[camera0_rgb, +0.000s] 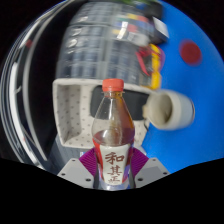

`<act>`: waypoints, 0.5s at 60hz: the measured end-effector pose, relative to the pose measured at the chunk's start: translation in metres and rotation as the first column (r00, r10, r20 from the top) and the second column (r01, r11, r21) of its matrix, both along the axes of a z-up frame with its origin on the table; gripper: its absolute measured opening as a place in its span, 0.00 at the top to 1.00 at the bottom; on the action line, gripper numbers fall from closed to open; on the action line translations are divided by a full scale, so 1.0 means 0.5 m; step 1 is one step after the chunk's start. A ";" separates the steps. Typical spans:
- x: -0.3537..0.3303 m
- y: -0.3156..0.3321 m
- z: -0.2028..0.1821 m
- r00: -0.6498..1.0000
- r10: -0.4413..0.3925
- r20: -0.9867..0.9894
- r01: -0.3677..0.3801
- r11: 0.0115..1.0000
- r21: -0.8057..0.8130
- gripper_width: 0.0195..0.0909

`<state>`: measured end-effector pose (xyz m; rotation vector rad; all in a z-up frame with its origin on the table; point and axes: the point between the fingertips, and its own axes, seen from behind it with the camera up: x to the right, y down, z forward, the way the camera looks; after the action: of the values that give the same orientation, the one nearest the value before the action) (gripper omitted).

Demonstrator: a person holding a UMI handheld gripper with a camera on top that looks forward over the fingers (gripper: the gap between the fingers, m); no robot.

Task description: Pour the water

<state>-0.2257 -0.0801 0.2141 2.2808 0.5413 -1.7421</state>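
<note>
A handheld gripper [113, 168] clamps a red-capped drink bottle [111, 135] between its pads, upright above the blue table [195, 85]. Grasp done; next comes carrying to the white cup [172, 110] and tilting, cap permitting.

Gripper [113, 170] clamps bottle [112, 135] upright, white cup [172, 110] just beyond.

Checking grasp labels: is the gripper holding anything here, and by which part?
Yes: the bottle, orange cap on top, is held upright between the fingers. They press on its lower body at the label, one on each side. A white cup stands beyond it.
</note>
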 end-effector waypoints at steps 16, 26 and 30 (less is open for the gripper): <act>-0.021 0.239 0.269 0.953 0.102 -0.284 0.137 0.694 0.707 0.68; -0.029 0.413 0.274 0.947 0.125 -0.295 0.230 0.377 0.897 0.67; -0.043 0.469 0.233 0.953 0.140 -0.270 0.222 0.291 0.931 0.67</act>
<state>-0.2470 0.1544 0.3308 2.6125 2.1809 -2.1106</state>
